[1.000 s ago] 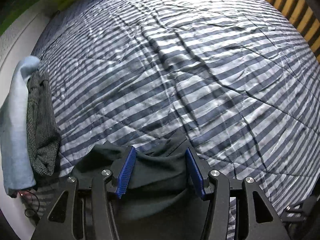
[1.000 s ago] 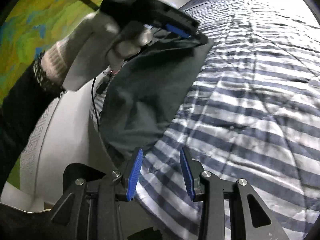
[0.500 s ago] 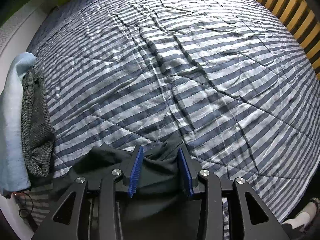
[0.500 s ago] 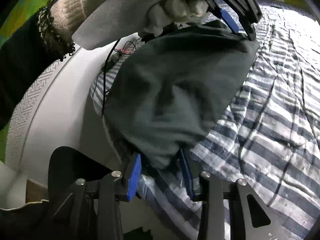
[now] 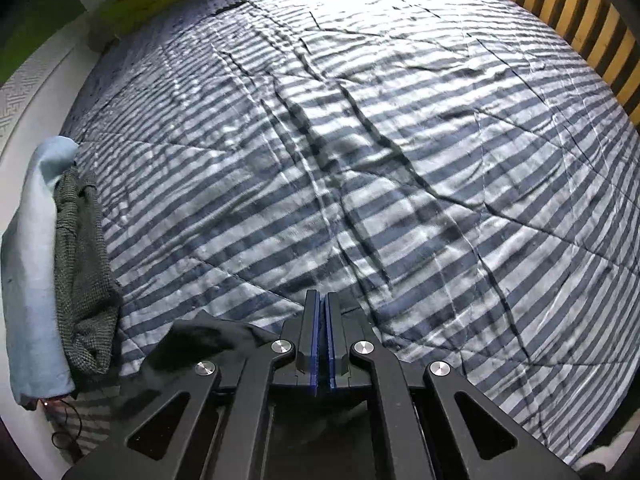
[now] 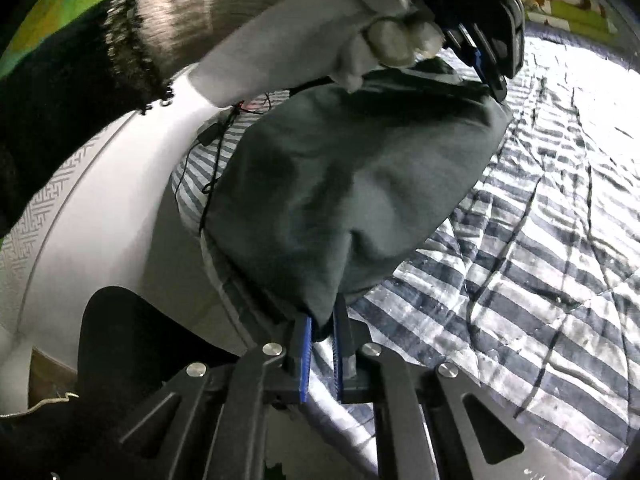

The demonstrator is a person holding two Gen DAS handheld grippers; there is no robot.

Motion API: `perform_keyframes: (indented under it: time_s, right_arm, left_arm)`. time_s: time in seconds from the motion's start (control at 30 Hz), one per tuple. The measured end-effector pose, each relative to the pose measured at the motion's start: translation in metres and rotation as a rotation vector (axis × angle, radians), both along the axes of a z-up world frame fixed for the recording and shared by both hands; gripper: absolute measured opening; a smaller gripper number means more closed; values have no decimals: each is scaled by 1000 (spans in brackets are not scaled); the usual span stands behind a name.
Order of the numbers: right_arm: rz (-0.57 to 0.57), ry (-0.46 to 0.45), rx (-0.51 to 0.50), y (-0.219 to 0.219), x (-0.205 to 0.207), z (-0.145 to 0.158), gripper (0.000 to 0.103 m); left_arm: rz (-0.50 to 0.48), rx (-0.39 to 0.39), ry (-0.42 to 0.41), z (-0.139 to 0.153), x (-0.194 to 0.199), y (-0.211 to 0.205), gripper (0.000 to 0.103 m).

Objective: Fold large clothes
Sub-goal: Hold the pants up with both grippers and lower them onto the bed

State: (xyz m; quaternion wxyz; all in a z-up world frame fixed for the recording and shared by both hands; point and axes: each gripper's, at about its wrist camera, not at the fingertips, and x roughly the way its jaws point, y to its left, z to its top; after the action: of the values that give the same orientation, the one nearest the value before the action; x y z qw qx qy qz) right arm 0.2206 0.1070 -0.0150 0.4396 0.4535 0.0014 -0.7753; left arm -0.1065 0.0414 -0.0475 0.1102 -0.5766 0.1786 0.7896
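A dark grey-green garment (image 6: 360, 184) hangs stretched between my two grippers above the near-left corner of the bed. In the right wrist view my right gripper (image 6: 322, 354) is shut on its lower corner, the cloth pinched between the blue pads (image 6: 305, 356). The left gripper (image 6: 486, 68), held by a white-gloved hand (image 6: 320, 40), grips the garment's upper edge at the top right. In the left wrist view the left gripper (image 5: 322, 344) has its blue pads pressed together, and dark folds of the garment (image 5: 200, 340) bunch under and to the left of it.
A blue-and-white striped quilt (image 5: 380, 160) covers the bed. A light blue cloth (image 5: 28, 264) and a grey checked garment (image 5: 80, 280) lie along its left edge. Wooden slats (image 5: 580, 20) stand at the far right. A white bed frame (image 6: 100, 220) and a thin cable (image 6: 216, 168) sit near the corner.
Both grippers went from open to shut on the dark garment. The right gripper moved in to its lower corner, and the garment now hangs raised between the two.
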Motion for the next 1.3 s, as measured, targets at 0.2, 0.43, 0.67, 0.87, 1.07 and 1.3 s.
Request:
perform_keyframes:
  time_s: [0.2, 0.43, 0.67, 0.87, 1.07, 1.3]
  right_arm:
    - [39, 28, -22, 5, 17, 11, 6]
    - [55, 67, 51, -2, 23, 3, 6]
    - [57, 83, 87, -21, 26, 1, 12]
    - [10, 61, 100, -17, 16, -5, 30]
    - [42, 104, 74, -27, 28, 6, 5]
    - [18, 48, 83, -20, 20, -7, 4]
  left_arm:
    - [17, -7, 6, 4, 0, -6, 2]
    - [-18, 79, -64, 10, -4, 0, 41]
    - [-99, -46, -142, -21, -6, 30, 6]
    - [-47, -25, -87, -16, -4, 24, 2]
    - [9, 26, -6, 14, -3, 3, 2]
    - [57, 54, -21, -4, -18, -1, 2]
